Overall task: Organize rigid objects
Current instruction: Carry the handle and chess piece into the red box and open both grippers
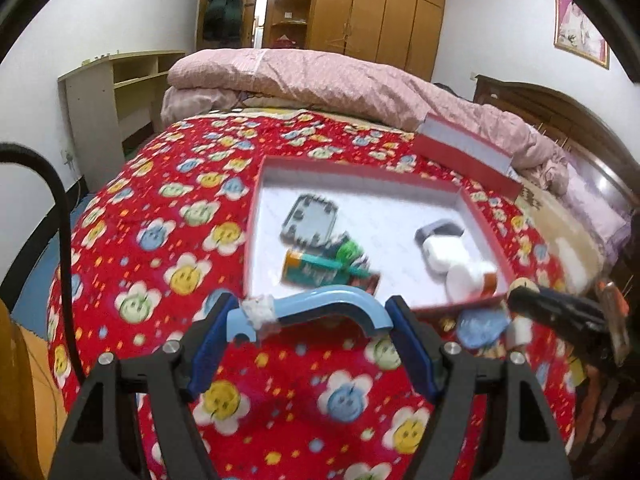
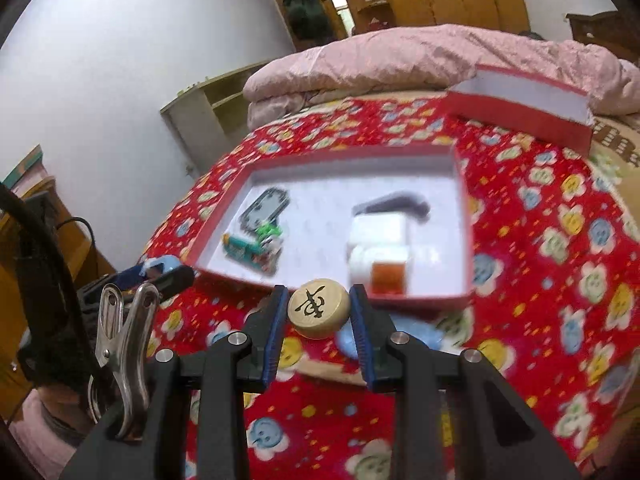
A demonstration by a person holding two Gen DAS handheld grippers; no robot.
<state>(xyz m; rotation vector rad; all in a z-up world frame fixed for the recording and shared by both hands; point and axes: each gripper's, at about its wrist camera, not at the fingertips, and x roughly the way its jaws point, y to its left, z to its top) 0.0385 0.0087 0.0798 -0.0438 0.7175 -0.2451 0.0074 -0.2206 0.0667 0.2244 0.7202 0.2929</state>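
Bedspread (image 1: 168, 240), red with flower faces, carries an open red box (image 1: 256, 216) with a white floor. Box lid (image 1: 464, 152) lies upturned to the far right of the box, apart from it, against the pink quilt (image 1: 320, 80).

Left gripper (image 1: 312, 320): jaws wide but clamped across a light-blue curved hook piece (image 1: 320, 304); both blue pads touch its ends, and white tape wraps its left end. The piece hangs above the bedspread, just near of the box's front wall.

Right gripper (image 2: 319, 314): nearly closed, pinching a round wooden chess piece (image 2: 319, 308) with a black character on its top face. The disc sits between the pads, above the bedspread and just near of the box's front rim.

Inside the box, left half: a grey square plate (image 1: 310, 220) at the far side, a battery (image 1: 308, 270) with green and orange wrap in front of it, and a small green item touching both. Right half: a grey clip-like part (image 1: 438, 230), a white block (image 1: 444, 254) and a white bottle (image 1: 468, 278) with orange contents, lying close together by the near right corner.

A blue disc (image 1: 482, 326) rests on the bedspread just outside the box's near right corner.
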